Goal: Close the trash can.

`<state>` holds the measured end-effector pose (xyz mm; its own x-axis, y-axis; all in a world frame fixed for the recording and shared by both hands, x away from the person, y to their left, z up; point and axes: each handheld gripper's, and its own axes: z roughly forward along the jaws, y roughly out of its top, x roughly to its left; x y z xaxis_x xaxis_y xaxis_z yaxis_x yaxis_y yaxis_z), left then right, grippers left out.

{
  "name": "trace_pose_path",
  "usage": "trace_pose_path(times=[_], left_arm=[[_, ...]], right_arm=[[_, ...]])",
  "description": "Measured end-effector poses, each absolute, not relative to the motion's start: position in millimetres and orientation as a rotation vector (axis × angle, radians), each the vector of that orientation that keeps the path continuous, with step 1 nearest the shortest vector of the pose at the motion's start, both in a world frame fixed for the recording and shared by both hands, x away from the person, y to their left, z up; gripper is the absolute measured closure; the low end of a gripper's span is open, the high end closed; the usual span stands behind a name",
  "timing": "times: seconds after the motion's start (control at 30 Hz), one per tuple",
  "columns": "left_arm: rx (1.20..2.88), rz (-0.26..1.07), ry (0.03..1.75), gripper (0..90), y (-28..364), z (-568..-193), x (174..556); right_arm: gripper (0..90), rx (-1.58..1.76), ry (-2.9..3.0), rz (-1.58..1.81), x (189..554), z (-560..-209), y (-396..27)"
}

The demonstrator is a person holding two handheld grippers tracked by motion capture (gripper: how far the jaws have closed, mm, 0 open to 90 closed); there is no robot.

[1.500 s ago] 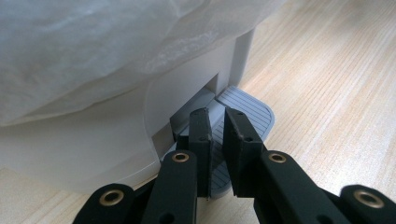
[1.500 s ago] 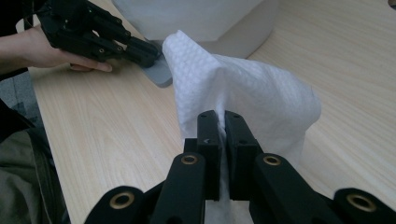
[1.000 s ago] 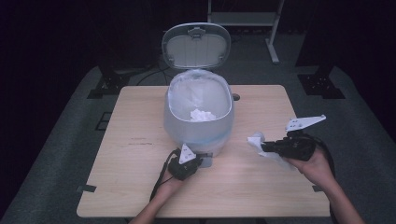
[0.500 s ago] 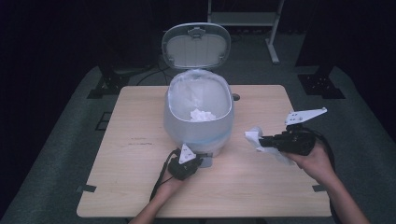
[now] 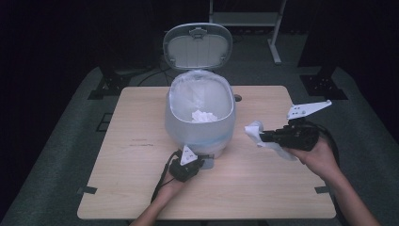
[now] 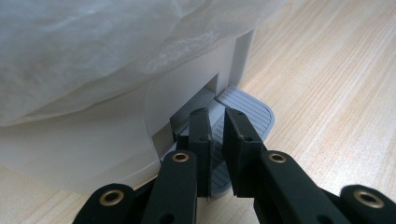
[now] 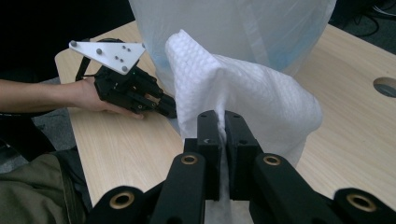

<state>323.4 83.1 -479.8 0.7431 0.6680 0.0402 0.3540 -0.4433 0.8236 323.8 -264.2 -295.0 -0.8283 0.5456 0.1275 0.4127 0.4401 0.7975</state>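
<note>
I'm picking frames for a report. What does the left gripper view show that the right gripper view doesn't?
Left gripper view alone: the left gripper, shut, pressing the bin's grey ribbed pedal. Right gripper view alone: the right gripper shut on a white paper towel, and the round hole in the table. Both share the bin's white liner bag and the wooden table.
</note>
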Motion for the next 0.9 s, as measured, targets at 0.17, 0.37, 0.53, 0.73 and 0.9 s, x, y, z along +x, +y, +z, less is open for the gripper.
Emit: trace_pose_path(times=[0.17, 0.37, 0.53, 0.73, 0.9], left_arm=[[2.07, 0.457, 0.771, 81.6, 82.9, -479.8, 323.2], [2.072, 0.457, 0.77, 81.6, 83.2, -479.6, 323.4], [2.074, 0.458, 0.77, 81.5, 83.2, -479.6, 323.3], [2.074, 0.457, 0.771, 81.6, 83.3, -479.5, 323.3], [2.075, 0.457, 0.77, 81.6, 83.4, -479.5, 323.5]], right_arm=[[85.5, 0.838, 2.532, 1.335, 324.7, -285.9, -263.4], [85.5, 0.826, 2.52, 1.347, 325.8, -273.4, -262.5], [85.5, 0.809, 2.514, 1.35, 325.4, -264.4, -260.1], [85.5, 0.795, 2.507, 1.363, 325.2, -255.4, -259.0], [85.4, 0.798, 2.499, 1.369, 325.6, -251.4, -259.6]])
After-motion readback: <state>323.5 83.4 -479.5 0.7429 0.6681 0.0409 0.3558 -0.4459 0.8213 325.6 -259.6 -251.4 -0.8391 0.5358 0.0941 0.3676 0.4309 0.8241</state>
